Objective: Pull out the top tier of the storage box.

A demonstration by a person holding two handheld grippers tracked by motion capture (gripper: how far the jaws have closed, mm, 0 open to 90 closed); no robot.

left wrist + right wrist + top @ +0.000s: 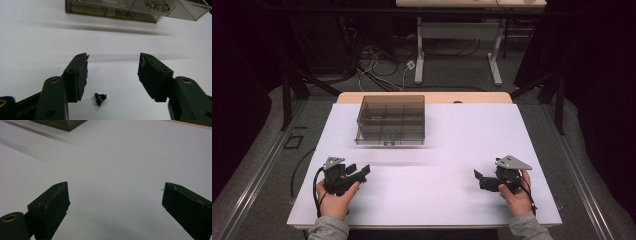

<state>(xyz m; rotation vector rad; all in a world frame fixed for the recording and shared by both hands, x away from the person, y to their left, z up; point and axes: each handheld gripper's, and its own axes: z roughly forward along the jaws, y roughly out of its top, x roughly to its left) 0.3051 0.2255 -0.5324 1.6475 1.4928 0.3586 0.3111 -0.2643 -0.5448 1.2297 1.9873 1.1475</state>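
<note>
A smoky clear compartment box [391,119] sits at the back left of the white table sheet [452,145]. In the left gripper view its front wall [112,12] runs along the top, with a hex nut [155,5] visible inside one compartment. My left gripper [359,171] rests near the front left, held by a hand, jaws open. A small black screw [100,98] lies on the sheet between its jaws [113,72]. My right gripper [477,176] rests at the front right, open, with bare sheet between its jaws [115,195].
A corner of the box [62,124] shows at the top left of the right gripper view. Beyond the table stand desk legs [419,55] and loose cables [377,65] on the floor. Dark curtains flank both sides.
</note>
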